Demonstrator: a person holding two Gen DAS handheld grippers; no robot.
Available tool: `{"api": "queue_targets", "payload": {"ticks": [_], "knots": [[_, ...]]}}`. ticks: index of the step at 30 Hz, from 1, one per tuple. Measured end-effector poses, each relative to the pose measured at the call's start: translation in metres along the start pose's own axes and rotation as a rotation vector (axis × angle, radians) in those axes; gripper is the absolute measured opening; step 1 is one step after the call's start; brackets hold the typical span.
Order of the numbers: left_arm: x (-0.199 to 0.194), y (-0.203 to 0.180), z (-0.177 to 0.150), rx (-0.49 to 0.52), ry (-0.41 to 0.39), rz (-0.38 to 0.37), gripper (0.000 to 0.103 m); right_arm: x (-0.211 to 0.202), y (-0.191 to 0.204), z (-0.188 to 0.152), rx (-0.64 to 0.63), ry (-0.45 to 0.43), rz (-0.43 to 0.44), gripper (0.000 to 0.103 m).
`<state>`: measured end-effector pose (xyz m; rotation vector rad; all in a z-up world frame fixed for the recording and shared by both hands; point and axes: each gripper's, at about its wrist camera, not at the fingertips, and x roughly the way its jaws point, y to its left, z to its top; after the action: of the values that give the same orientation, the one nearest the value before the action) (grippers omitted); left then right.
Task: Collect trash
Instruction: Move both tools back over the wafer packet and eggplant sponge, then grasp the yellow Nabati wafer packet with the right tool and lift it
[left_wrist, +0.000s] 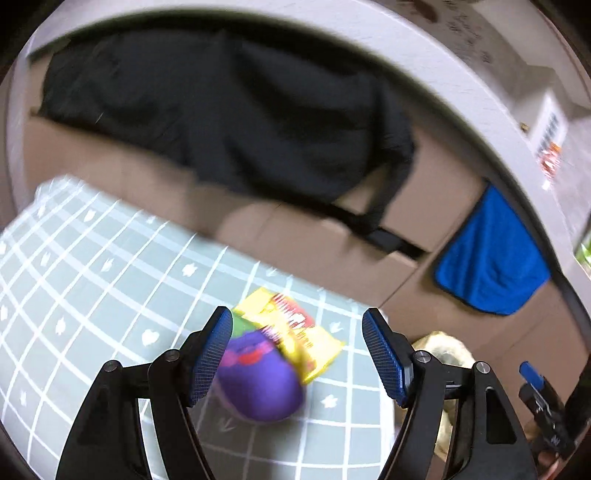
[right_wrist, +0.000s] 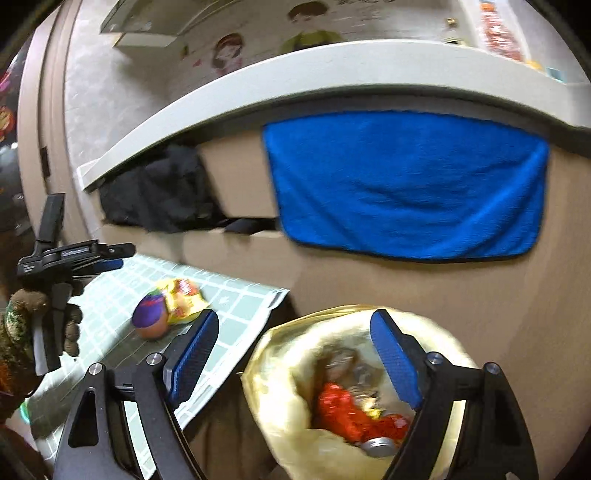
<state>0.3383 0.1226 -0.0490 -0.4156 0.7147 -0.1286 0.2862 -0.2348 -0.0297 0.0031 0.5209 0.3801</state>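
My left gripper (left_wrist: 297, 354) jaws are spread over the ball (left_wrist: 258, 380) and wrapper (left_wrist: 295, 332); right gripper (right_wrist: 293, 363) jaws gape empty above the bag (right_wrist: 280, 398).

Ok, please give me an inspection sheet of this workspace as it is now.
Surface: checked mat with leaf marks.
Job's things: yellow wrapper and purple round item touching on the mat; trash bag open, red wrappers and a can inside.
Clutter: nothing seen.
Grippers: left tool open, empty, above the purple item; right tool open, empty, over the bag.
Cables: nothing seen.
Surroundings: blue towel, black cloth, cardboard boxes.
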Motion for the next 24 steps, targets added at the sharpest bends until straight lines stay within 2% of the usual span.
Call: {"api": "queue_targets", "payload": {"ticks": [4, 6, 10, 14, 20, 22, 24], "knots": [[0.022, 0.004, -0.018, 0.012, 0.067, 0.055, 0.073, 0.012, 0.023, -0.003, -0.032, 0.033, 0.025, 0.081], [0.032, -0.005, -0.028, 0.090, 0.073, 0.121, 0.073, 0.016, 0.034, -0.004, -0.040, 0.043, 0.027, 0.081], [0.047, -0.020, -0.045, 0.186, 0.089, 0.147, 0.073, 0.023, 0.051, -0.008, -0.049, 0.070, 0.025, 0.081], [0.054, -0.024, -0.054, 0.293, 0.056, 0.244, 0.073, 0.029, 0.059, -0.009, -0.044, 0.087, 0.030, 0.081], [0.039, 0.037, -0.037, 0.234, 0.041, 0.341, 0.073, 0.053, 0.072, -0.011, -0.040, 0.137, 0.071, 0.081], [0.030, 0.058, -0.030, 0.184, 0.031, 0.321, 0.073, 0.066, 0.081, -0.009, -0.047, 0.146, 0.098, 0.081], [0.014, 0.081, -0.022, 0.107, 0.020, 0.260, 0.073, 0.079, 0.093, -0.005, -0.064, 0.152, 0.128, 0.081]]}}
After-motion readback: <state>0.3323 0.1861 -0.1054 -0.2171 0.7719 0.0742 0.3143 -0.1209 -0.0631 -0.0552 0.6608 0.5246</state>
